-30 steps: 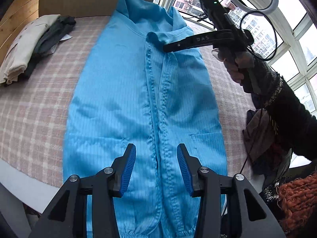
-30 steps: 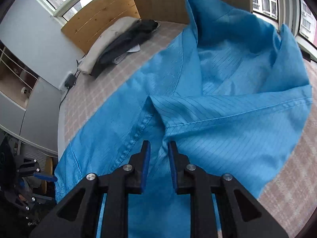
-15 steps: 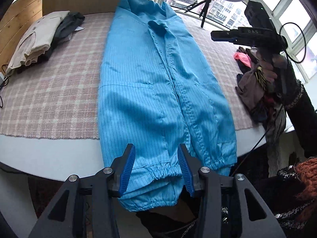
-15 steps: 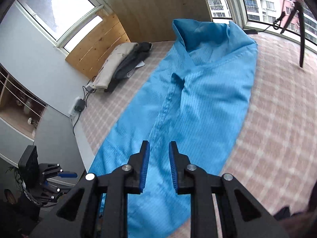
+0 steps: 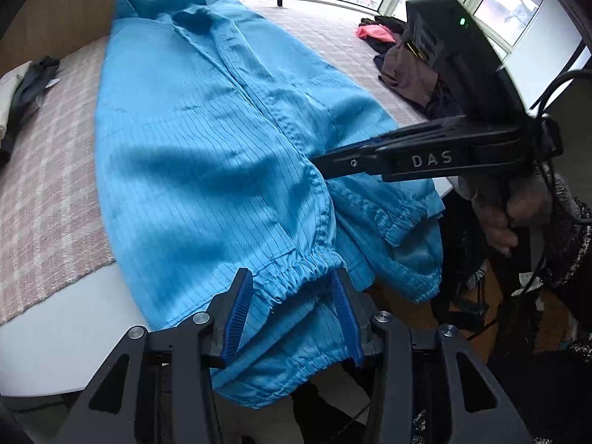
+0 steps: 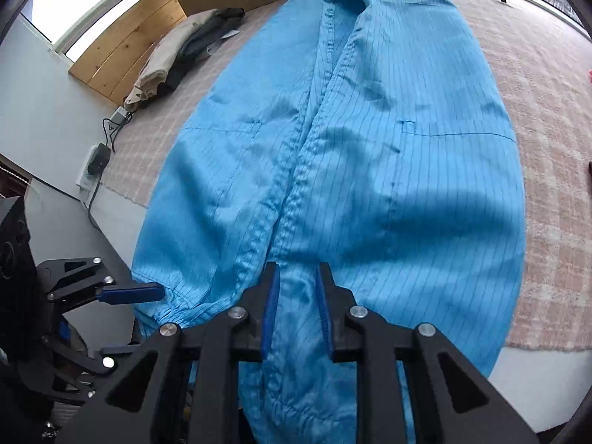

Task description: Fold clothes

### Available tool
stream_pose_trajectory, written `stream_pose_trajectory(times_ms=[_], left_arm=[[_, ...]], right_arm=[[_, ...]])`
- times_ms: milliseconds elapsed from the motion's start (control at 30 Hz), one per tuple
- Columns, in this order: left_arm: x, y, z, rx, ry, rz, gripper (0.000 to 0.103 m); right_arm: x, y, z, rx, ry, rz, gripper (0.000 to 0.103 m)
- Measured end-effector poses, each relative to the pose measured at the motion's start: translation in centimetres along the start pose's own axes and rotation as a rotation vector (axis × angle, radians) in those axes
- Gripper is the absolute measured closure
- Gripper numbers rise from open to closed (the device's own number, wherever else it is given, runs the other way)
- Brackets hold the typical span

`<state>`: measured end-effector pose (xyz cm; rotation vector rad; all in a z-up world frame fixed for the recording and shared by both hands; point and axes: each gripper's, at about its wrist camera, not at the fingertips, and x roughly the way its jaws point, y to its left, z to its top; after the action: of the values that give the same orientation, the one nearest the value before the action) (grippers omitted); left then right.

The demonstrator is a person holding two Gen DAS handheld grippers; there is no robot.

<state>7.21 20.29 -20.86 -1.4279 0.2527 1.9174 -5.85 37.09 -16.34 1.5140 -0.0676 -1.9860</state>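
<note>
A blue striped garment (image 5: 207, 140) lies lengthwise on the table, collar at the far end, its elastic hem hanging over the near edge; it also shows in the right wrist view (image 6: 351, 155). My left gripper (image 5: 292, 314) is open, with the gathered hem between its blue pads, which do not press it. My right gripper (image 6: 294, 307) has its pads a narrow gap apart over the lower front placket, with cloth between them; whether it pinches is unclear. In the left wrist view it (image 5: 325, 164) reaches in from the right onto the cloth.
A checked pink cloth (image 6: 536, 111) covers the table (image 5: 74, 333). Folded beige and dark clothes (image 6: 177, 51) lie at the far left. A heap of dark and pink clothes (image 5: 399, 55) sits at the right. A power strip (image 6: 97, 162) lies at the left edge.
Both grippers have moved from the collar end down to the hem at the near table edge. The right gripper let go of the collar and now sits over the lower placket.
</note>
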Motion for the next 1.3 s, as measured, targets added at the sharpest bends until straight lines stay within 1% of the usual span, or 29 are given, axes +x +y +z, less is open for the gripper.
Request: stream_pose_trajectory(times_ms=[33,100,133,167,200,233,267,300,333,400,433,500,600,667,733,767,833,900,933,967,1000,1033,1067,1133,1167,1200,1300], left_arm=[[0.3,-0.1,-0.1,0.009,0.019,-0.007,0.061],[-0.9,0.2,-0.7,0.028,0.016,-0.014,0.061],[-1.8,0.5,-1.1,0.036,0.01,-0.018,0.061],[-2.8,1.0,-1.5,0.034,-0.004,-0.013,0.06],[-3.9,1.9,-1.9,0.012,-0.023,0.006,0.06],[-4.9,3.0,-2.2,-0.021,-0.04,0.03,0.056],[-5.6,4.1,-2.5,-0.059,-0.053,0.059,0.055],[-6.0,5.3,-2.8,-0.102,-0.064,0.094,0.055],[-6.2,6.3,-3.0,-0.136,-0.076,0.125,0.055],[-6.0,7.5,-2.8,-0.161,-0.088,0.16,0.056],[-5.5,7.5,-2.4,-0.15,-0.087,0.174,0.056],[-4.4,6.4,-1.4,-0.089,-0.089,0.193,0.056],[-2.5,4.0,0.4,-0.006,-0.094,0.186,0.056],[-0.9,2.5,1.0,0.041,-0.072,0.194,0.056],[0.7,1.2,1.3,0.087,-0.046,0.212,0.056],[1.2,0.7,1.1,0.109,-0.034,0.227,0.056],[1.4,0.1,0.5,0.138,-0.035,0.256,0.056],[0.5,0.3,0.0,0.127,-0.032,0.262,0.056],[-0.3,0.8,-0.3,0.104,-0.032,0.265,0.056],[-1.2,1.4,-0.6,0.073,-0.039,0.261,0.055],[-2.2,2.2,-1.0,0.037,-0.046,0.254,0.055],[-3.0,3.1,-1.4,0.0,-0.048,0.257,0.052],[-3.6,3.9,-1.8,-0.038,-0.046,0.266,0.049],[-4.0,5.4,-2.6,-0.099,-0.03,0.257,0.048],[-4.0,6.0,-3.0,-0.127,-0.019,0.248,0.048],[-3.8,6.4,-3.2,-0.145,-0.008,0.243,0.048],[-3.1,6.5,-3.3,-0.149,0.014,0.242,0.048]], right_arm=[[-1.1,0.2,-0.7,-0.006,-0.013,0.001,0.082],[-3.7,0.5,-2.2,-0.017,-0.052,-0.004,0.082],[-5.2,-0.3,-2.8,0.011,-0.085,-0.019,0.082],[-6.4,-1.4,-3.5,0.053,-0.127,-0.058,0.08],[-7.6,-2.5,-4.3,0.097,-0.17,-0.102,0.075],[-8.8,-3.7,-5.0,0.141,-0.213,-0.147,0.074],[-9.3,-4.8,-5.5,0.177,-0.237,-0.206,0.073],[-9.5,-5.9,-5.9,0.214,-0.249,-0.247,0.073],[-9.3,-6.8,-6.2,0.252,-0.258,-0.256,0.073],[-8.6,-7.5,-6.0,0.273,-0.261,-0.223,0.073],[-8.2,-7.4,-5.8,0.267,-0.261,-0.212,0.073],[-7.1,-5.9,-4.8,0.208,-0.26,-0.2,0.074],[-5.5,-3.1,-3.7,0.11,-0.253,-0.196,0.074],[-4.0,-1.9,-3.3,0.087,-0.233,-0.187,0.074],[-2.3,-1.2,-3.6,0.089,-0.211,-0.198,0.074],[-1.9,-0.8,-4.0,0.071,-0.203,-0.213,0.074],[-1.3,0.2,-5.1,0.027,-0.188,-0.247,0.073],[-2.4,0.4,-5.9,0.029,-0.18,-0.228,0.073],[-3.1,0.5,-6.3,0.032,-0.176,-0.217,0.073],[-4.5,0.1,-6.6,0.053,-0.205,-0.208,0.073],[-5.7,-0.8,-6.9,0.081,-0.233,-0.22,0.072],[-6.9,-1.8,-7.2,0.111,-0.259,-0.237,0.069],[-7.8,-3.0,-7.5,0.139,-0.272,-0.263,0.063],[-8.3,-5.4,-7.9,0.192,-0.258,-0.29,0.062],[-8.1,-6.4,-7.9,0.219,-0.237,-0.29,0.062],[-7.7,-7.0,-7.8,0.233,-0.219,-0.273,0.062],[-6.8,-7.5,-7.8,0.235,-0.19,-0.234,0.062]])
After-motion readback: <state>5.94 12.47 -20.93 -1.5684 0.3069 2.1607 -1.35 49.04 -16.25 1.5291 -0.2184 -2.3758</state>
